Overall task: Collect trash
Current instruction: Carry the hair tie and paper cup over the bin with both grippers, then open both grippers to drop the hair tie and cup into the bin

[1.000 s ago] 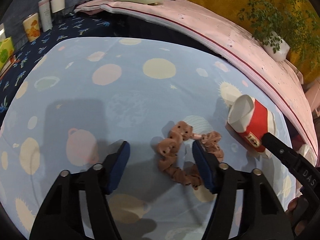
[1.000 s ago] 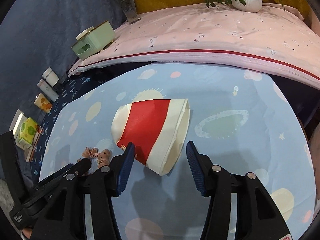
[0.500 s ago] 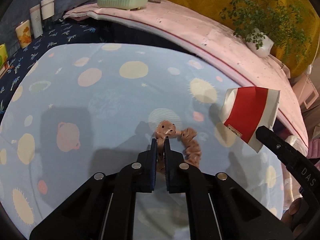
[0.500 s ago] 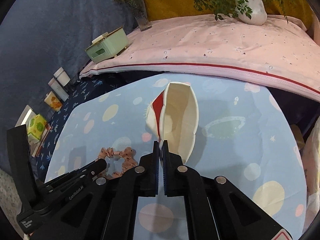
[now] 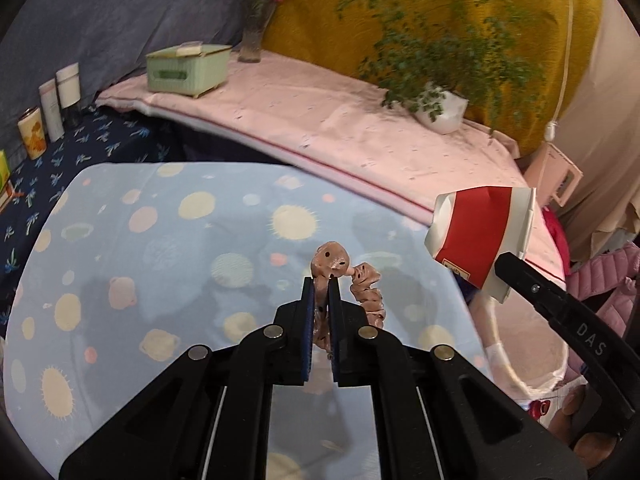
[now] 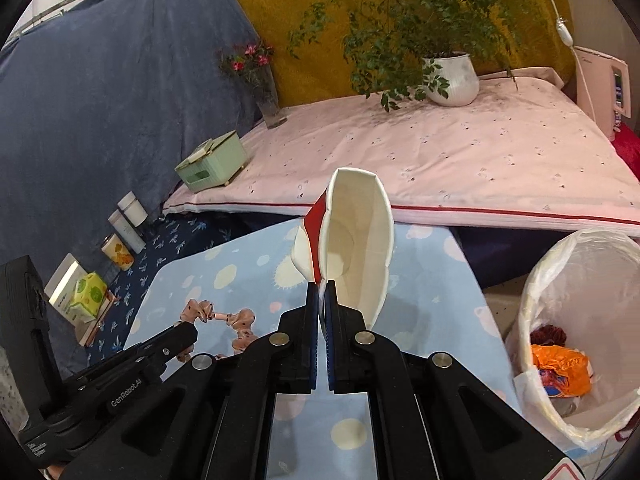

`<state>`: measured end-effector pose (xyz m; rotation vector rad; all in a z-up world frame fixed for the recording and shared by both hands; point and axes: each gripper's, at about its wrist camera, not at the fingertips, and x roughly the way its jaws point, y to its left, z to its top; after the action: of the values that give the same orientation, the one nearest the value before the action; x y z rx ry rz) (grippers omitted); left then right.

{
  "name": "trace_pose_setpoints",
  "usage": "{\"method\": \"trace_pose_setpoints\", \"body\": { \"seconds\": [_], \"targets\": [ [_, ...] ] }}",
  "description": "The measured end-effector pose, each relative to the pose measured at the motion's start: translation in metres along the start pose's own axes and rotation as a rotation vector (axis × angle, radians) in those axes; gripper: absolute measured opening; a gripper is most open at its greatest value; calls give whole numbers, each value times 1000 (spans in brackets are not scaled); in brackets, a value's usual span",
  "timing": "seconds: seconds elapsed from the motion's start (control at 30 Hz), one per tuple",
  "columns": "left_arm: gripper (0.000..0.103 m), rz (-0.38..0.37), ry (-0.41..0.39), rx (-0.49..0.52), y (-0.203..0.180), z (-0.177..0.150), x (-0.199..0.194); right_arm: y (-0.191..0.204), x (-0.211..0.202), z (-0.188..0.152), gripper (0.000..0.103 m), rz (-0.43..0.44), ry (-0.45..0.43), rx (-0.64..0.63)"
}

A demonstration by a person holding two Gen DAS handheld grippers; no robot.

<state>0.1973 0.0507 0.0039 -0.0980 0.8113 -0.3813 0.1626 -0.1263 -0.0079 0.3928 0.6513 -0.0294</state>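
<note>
Left tongs [image 5: 321, 285] clamped on pink scrunchie [image 5: 335, 261]; right tongs [image 6: 321, 290] clamped on crushed red-white paper cup [image 6: 352, 248] wall. Both had closed from open within last second, lifting items clear of counter [image 5: 120, 216]. Lined bin [image 6: 576, 248] sat off counter's right edge; drop-off judged next.

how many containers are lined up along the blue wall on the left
3, in the right wrist view: two white cylinders, one nearest the pink mattress and the next beside it, then a printed can closest to the camera. More may be hidden.
</note>
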Motion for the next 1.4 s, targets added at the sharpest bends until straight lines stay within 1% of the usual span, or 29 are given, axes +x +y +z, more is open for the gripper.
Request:
{"method": "trace_pose_setpoints", "body": {
  "seconds": [0.17, 0.4, 0.67, 0.83, 0.97, 1.03, 1.1, 1.13, 1.17, 1.4],
  "targets": [
    [6, -59, -26, 54, -44, -2, -19, -30, -40, 7, 4, -27, -60, 30],
    [6, -145, -30, 146, -114, -11, -27, -81, -89, 10, 4, -81, -127, 80],
    [6, -226, 7, 242, -191, -26, -13, -148, -130, 2, 4, -153, -171, 159],
    [7, -258, 35, 286, -224, -35, 0, -186, -143, -6, 4, -192, -180, 210],
    [8, -278, 58, 302, -244, -41, 15, -207, -144, -11, 4, -214, -174, 237],
    [11, -283, 69, 303, -251, -43, 23, -216, -142, -13, 4, -221, -169, 248],
    [26, -276, 66, 292, -254, -44, 28, -223, -140, -15, 4, -225, -162, 254],
    [40, -270, 58, 291, -256, -45, 30, -226, -138, -16, 4, -227, -158, 257],
    [44, -266, 52, 294, -258, -46, 31, -228, -136, -17, 4, -228, -154, 260],
    [46, -232, 75, 291, -252, -50, 45, -232, -123, -17, 4, -228, -136, 262]
  ]
}}
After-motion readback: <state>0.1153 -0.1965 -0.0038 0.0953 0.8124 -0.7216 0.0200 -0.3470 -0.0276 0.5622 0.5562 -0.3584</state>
